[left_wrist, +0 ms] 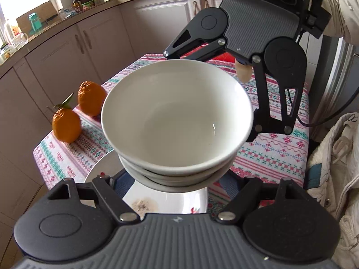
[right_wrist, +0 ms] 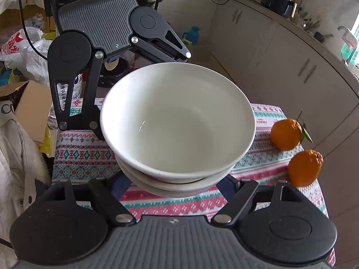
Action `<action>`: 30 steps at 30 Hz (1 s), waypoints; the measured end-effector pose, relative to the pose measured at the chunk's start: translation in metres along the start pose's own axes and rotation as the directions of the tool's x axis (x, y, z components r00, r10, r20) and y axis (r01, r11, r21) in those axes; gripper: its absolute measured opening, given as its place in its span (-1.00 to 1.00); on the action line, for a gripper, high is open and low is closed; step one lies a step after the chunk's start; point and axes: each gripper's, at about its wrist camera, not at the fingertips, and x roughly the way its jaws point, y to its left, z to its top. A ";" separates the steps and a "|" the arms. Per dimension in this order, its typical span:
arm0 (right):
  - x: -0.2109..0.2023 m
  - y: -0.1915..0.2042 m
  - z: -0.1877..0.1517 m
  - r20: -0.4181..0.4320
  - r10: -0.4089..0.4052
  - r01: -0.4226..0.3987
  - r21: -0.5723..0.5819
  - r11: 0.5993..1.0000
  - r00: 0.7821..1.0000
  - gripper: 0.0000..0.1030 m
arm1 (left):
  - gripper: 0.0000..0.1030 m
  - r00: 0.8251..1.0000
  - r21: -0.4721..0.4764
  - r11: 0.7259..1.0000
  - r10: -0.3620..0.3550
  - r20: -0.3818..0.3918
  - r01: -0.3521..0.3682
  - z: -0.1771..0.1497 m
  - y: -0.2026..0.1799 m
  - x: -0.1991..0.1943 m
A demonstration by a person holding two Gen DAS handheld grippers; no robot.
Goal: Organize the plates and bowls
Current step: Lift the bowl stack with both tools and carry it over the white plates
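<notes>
A stack of nested white bowls point(left_wrist: 177, 121) point(right_wrist: 177, 121) hangs tilted a little above the table, filling the middle of both views. My left gripper point(left_wrist: 175, 179) is shut on the lowest bowl from the near side, blue pads against its wall. My right gripper point(right_wrist: 175, 183) is shut on the same stack from the opposite side. In the left wrist view the right gripper's fingers point(left_wrist: 264, 103) reach in behind the far rim. Under the stack a white plate point(left_wrist: 161, 199) with a faint flower print lies on the cloth. The bowls hide all fingertips.
The small table wears a red, teal and white patterned cloth point(left_wrist: 280, 157) point(right_wrist: 85, 154). Two oranges point(left_wrist: 92, 98) point(right_wrist: 286, 134) sit at one edge. Kitchen cabinets point(left_wrist: 67, 51) run behind. A cream jacket point(left_wrist: 336, 168) and a cardboard box point(right_wrist: 31, 105) flank the other side.
</notes>
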 end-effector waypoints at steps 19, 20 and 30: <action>0.075 -0.031 0.036 -0.026 0.110 -0.110 -0.016 0.994 0.994 0.65 | 0.59 0.998 -0.107 0.994 0.006 -0.058 -0.012 -0.042 0.034 0.020; 0.079 -0.035 0.037 -0.026 0.115 -0.115 -0.012 0.993 0.993 0.65 | 0.59 0.998 -0.109 0.994 0.004 -0.057 -0.010 -0.042 0.034 0.021; 0.085 -0.042 0.032 -0.030 0.146 -0.145 0.020 0.989 0.989 0.65 | 0.59 0.998 -0.134 0.991 -0.020 -0.055 0.012 -0.046 0.039 0.029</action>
